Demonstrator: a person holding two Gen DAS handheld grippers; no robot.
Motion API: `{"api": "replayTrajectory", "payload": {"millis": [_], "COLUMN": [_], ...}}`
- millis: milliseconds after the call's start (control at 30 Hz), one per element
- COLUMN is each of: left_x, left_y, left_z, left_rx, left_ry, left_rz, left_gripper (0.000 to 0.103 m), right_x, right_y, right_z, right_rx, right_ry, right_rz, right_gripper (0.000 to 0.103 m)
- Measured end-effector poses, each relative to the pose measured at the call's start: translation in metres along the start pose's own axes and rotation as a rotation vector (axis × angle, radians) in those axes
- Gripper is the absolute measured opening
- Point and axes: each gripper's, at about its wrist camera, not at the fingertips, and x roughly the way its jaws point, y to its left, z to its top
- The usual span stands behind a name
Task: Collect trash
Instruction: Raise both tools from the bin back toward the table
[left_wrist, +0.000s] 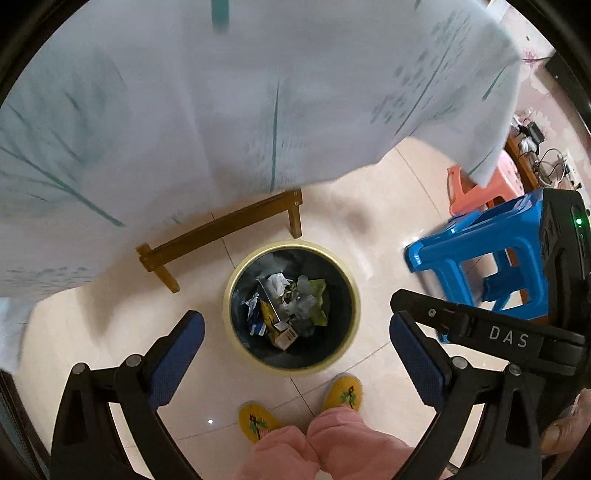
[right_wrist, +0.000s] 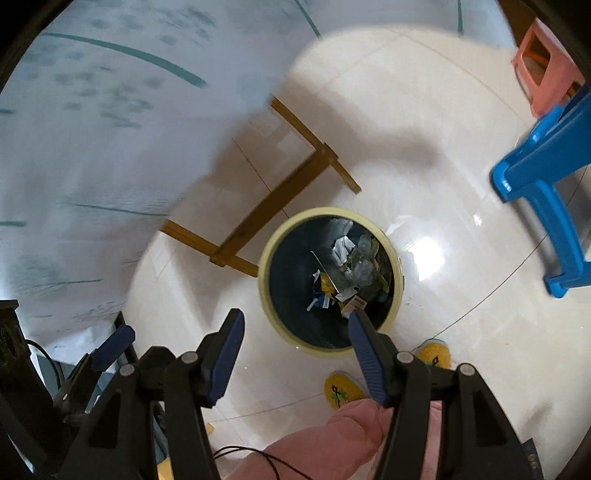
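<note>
In the left wrist view the left gripper (left_wrist: 297, 338) hangs above a pale tiled floor (left_wrist: 373, 236) with its blue-padded fingers (left_wrist: 177, 354) spread wide and nothing between them; below, at the centre of the frame, stands a round waste bin with a cream-yellow rim and a dark liner (left_wrist: 354, 295). The trash — crumpled white paper, a clear plastic wrapper, a green packet and a yellow carton (left_wrist: 286, 306) — lies heaped at the bottom of the bin. A white tablecloth with teal stem prints (left_wrist: 184, 129) fills the upper half; under its hem shows a brown wooden table frame (left_wrist: 221, 232). At the right stands a blue plastic stool (left_wrist: 480, 254), with a pink plastic stool (left_wrist: 465, 192) behind it. At the bottom edge are two yellow knitted slippers (left_wrist: 341, 393) and pink trouser legs (left_wrist: 332, 443).

In the right wrist view the right gripper (right_wrist: 295, 339) has its jaws parted — about halfway — and empty; the same bin sits just above its fingertips at centre frame, the right finger overlapping its near rim in the picture. The left gripper's finger shows at the lower left.
</note>
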Motion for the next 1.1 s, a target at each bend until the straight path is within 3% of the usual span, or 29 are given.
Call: {"api": "replayTrajectory", "payload": {"millis": [333,600,1100], "left_x": [-0.124,-0.207,-0.286], "left_y": [-0.02,-0.039,-0.061], "left_z": [0.023,0.041,0.085], "left_rx": [-0.029,-0.042,-0.092], "left_ry": [-0.044,-0.134,-0.299], "left_rz": [0.005,0.021,0.081], "left_gripper": [0.099,0.099,0.099], "right_x": [-0.119,-0.203,-0.278], "right_y": [0.041,0.071,0.118], "right_z": [-0.005,0.001,0.033], "right_rx": [-0.063,-0.163,-0.336], "right_ry": [-0.047,-0.116,-0.214], "right_rz": [0.017,0.027,0.083], "right_gripper": [0.059,0.059,0.059]}}
